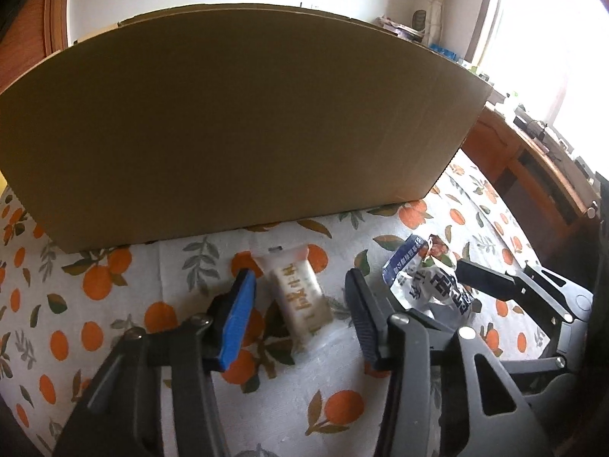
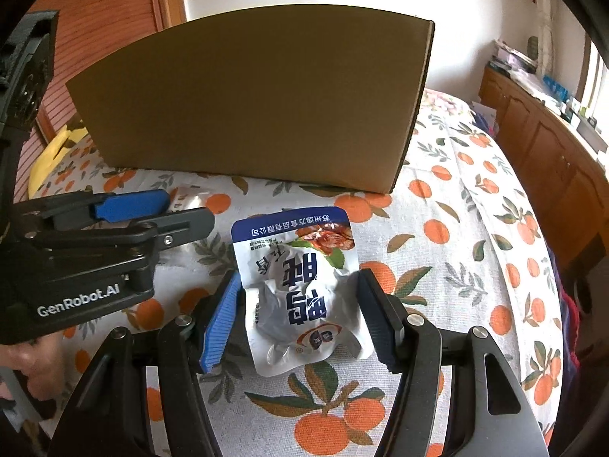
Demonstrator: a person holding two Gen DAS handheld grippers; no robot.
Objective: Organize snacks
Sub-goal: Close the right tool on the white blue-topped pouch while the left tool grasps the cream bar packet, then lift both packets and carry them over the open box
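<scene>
A pale wrapped snack bar lies on the orange-print tablecloth between the open fingers of my left gripper; the pads do not touch it. A white and blue snack pouch lies between the open fingers of my right gripper, its crumpled sides close to the pads. The pouch also shows in the left wrist view, with the right gripper around it. The left gripper shows at the left of the right wrist view. A large cardboard box stands just behind both snacks; its inside is hidden.
The tablecloth covers a rounded table. A wooden cabinet with clutter runs along the right under a bright window. A yellow object lies left of the box. A wooden door is behind.
</scene>
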